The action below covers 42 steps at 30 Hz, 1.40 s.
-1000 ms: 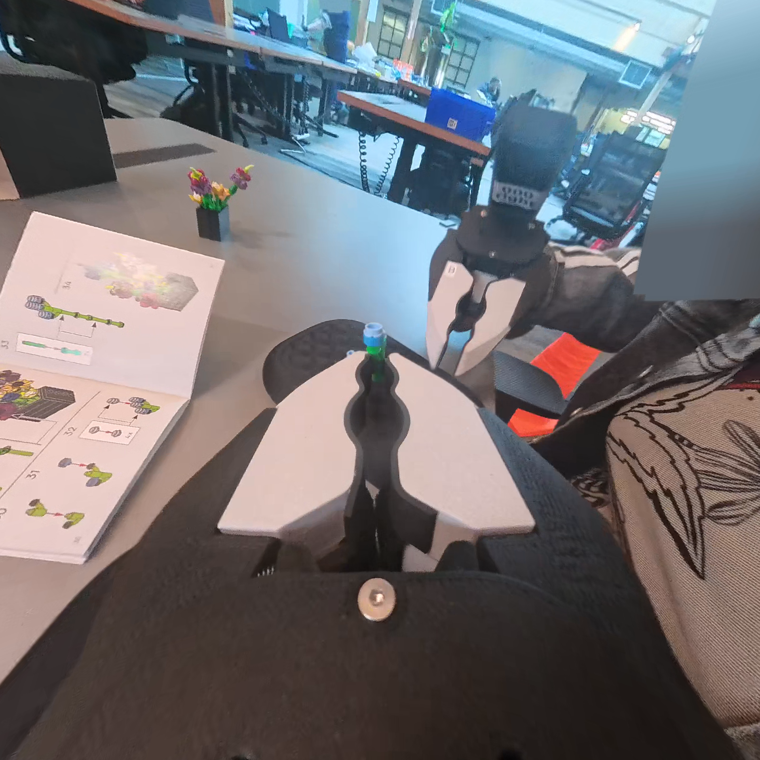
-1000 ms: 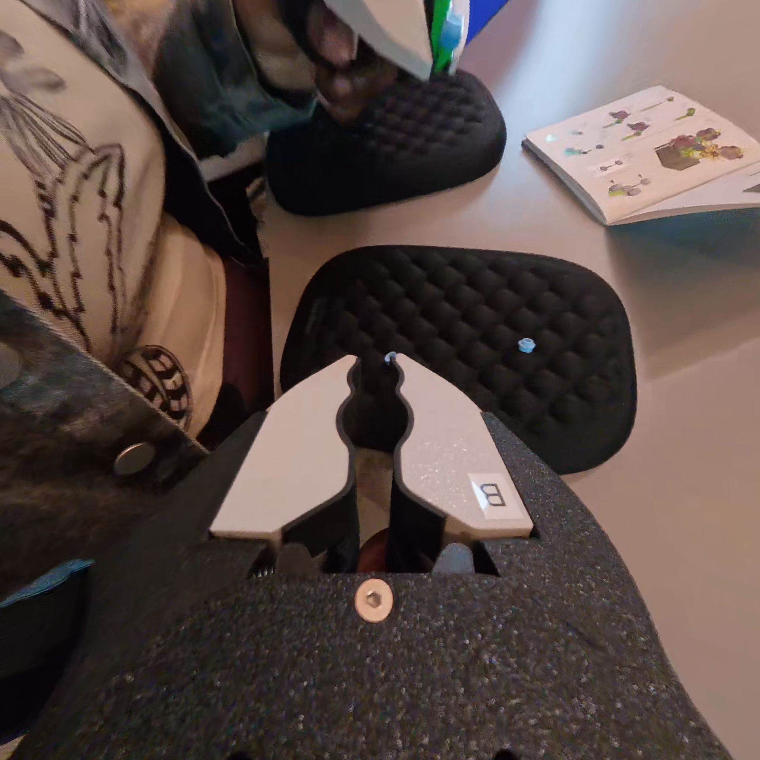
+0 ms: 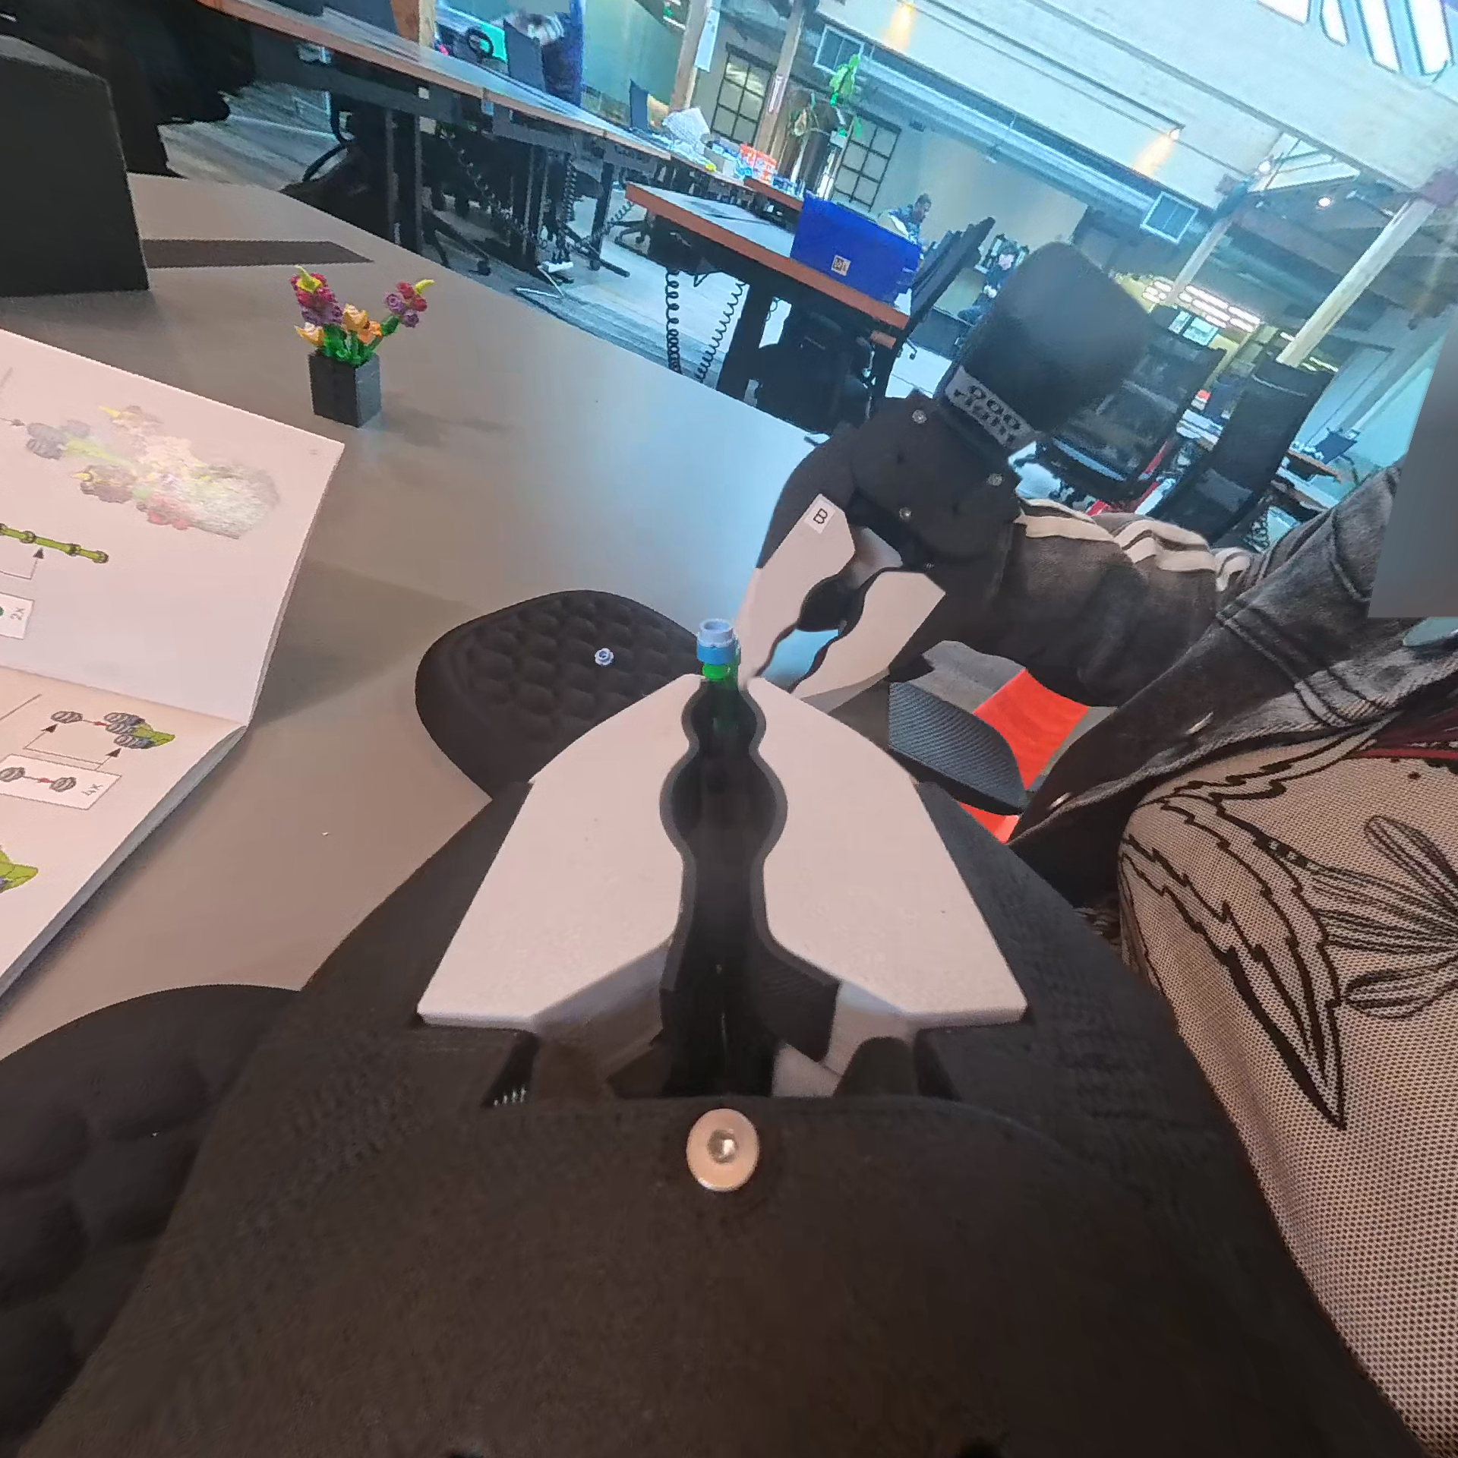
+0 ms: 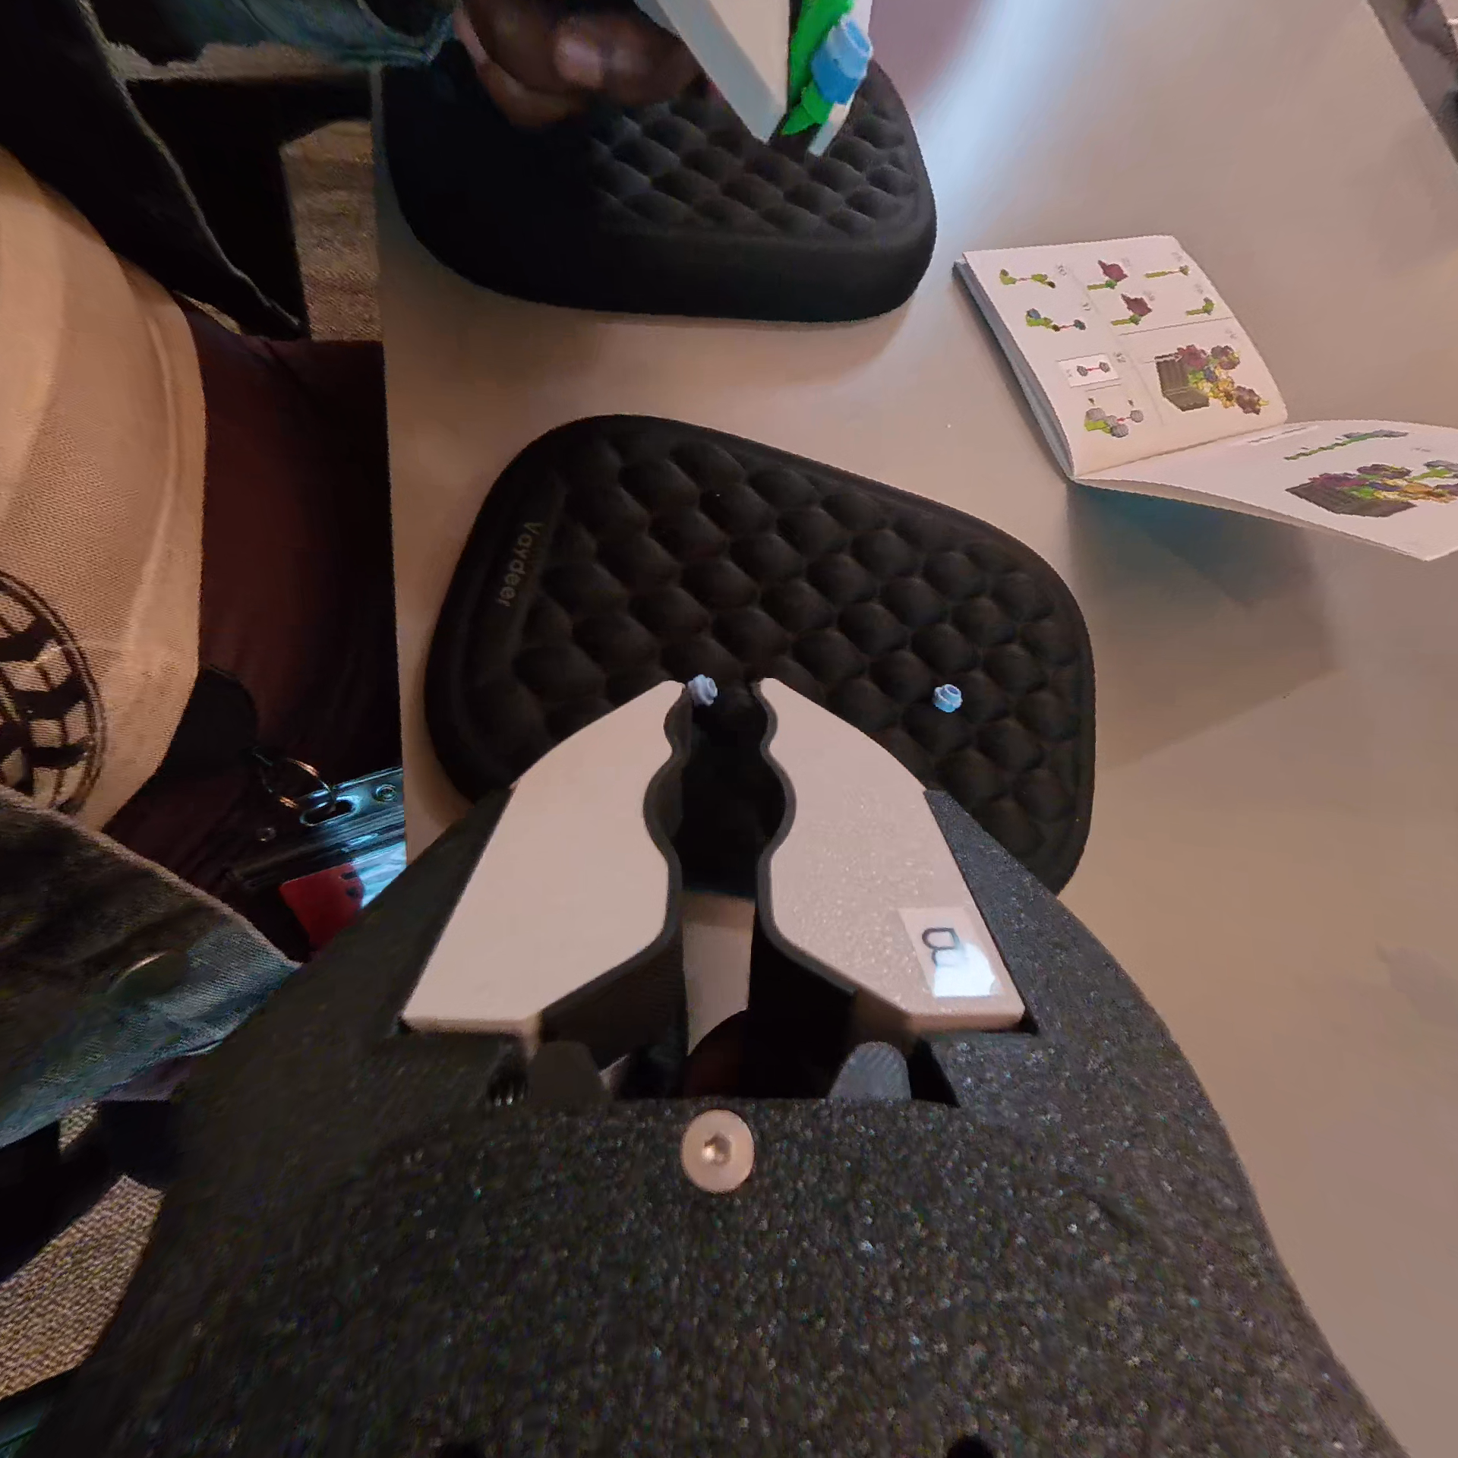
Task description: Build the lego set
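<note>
The left tool pinches a light, stiff green stem just below its blue studs, while the right tool, slightly parted, carries a tiny slippery stud at one fingertip beside them.

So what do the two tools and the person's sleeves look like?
Both tools match. The left tool and right tool each have two flat pale grey fingers with wavy black inner edges, a grainy black body and a silver bolt at the base. The right one carries a small white sticker. The sleeve is dark grey with pale stripes at the cuff.
</note>
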Motion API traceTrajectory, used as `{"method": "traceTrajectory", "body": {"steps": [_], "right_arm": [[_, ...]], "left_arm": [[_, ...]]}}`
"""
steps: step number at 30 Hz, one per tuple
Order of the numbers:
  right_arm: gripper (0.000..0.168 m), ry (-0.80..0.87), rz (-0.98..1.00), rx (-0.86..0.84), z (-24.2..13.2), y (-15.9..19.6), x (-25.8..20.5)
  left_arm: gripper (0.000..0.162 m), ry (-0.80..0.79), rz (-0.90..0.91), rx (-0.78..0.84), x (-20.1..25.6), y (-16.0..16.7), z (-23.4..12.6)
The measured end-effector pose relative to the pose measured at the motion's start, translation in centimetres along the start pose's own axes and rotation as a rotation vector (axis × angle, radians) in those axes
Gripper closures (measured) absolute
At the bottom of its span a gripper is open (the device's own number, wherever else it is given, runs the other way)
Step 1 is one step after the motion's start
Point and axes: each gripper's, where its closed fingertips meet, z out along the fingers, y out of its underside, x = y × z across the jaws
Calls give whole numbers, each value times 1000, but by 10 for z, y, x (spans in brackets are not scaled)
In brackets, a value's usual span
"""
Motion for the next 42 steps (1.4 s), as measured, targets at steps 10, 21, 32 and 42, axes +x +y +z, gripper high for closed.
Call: {"method": "traceTrajectory", "body": {"steps": [10,21,32,42], "right_arm": [[159,-58,-7,35,3,-4,-7],[165,-71,296,113,16,-3,35],[157,-82,238,88,12,-2,42],[158,-165,186,-64,11,-1,41]], "left_arm": [[156,16,-5,7,1,0,-1],[156,36,-31,34,0,-2,-3],[156,66,-59,27,1,-1,-2],[156,62,-41,-15,2,5,2]]}}
